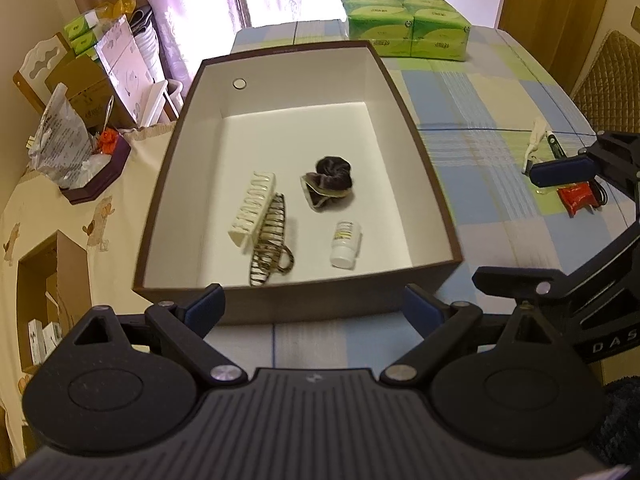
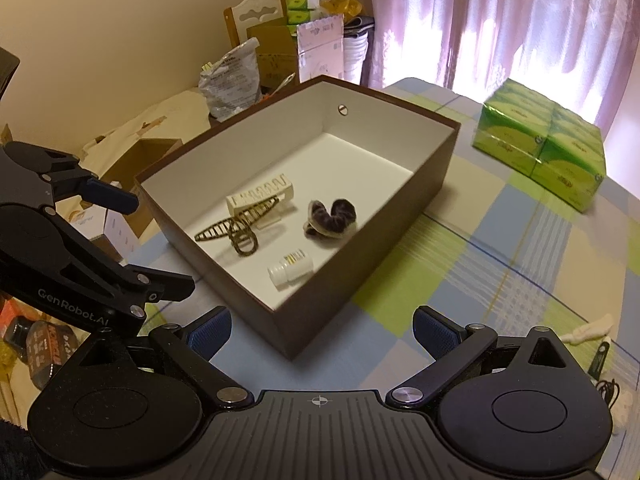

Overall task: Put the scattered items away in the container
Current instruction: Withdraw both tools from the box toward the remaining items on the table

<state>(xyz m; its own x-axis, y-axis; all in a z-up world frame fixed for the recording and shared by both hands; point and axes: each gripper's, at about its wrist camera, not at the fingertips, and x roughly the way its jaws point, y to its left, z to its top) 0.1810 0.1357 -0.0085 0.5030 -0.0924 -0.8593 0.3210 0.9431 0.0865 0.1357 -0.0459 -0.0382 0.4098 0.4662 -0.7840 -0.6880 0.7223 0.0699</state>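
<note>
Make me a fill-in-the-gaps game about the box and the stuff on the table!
1. The small white bottle lies on its ____ inside the box.
2. The cream hair clip touches the ____ hair clip.
3. The tissue packs beyond the box are ____ in colour.
4. Both grippers, left and right, are ____ and hold nothing.

Missing words: side; striped; green; open

Box (image 1: 420, 184) sits on bench (image 1: 500, 184). Inside: two hair clips (image 1: 256, 216) touching at left, scrunchie (image 1: 330, 182) right of them, small bottle (image 1: 346, 244) lying nearest front wall. Tissue packs (image 1: 404, 20) behind box.
</note>
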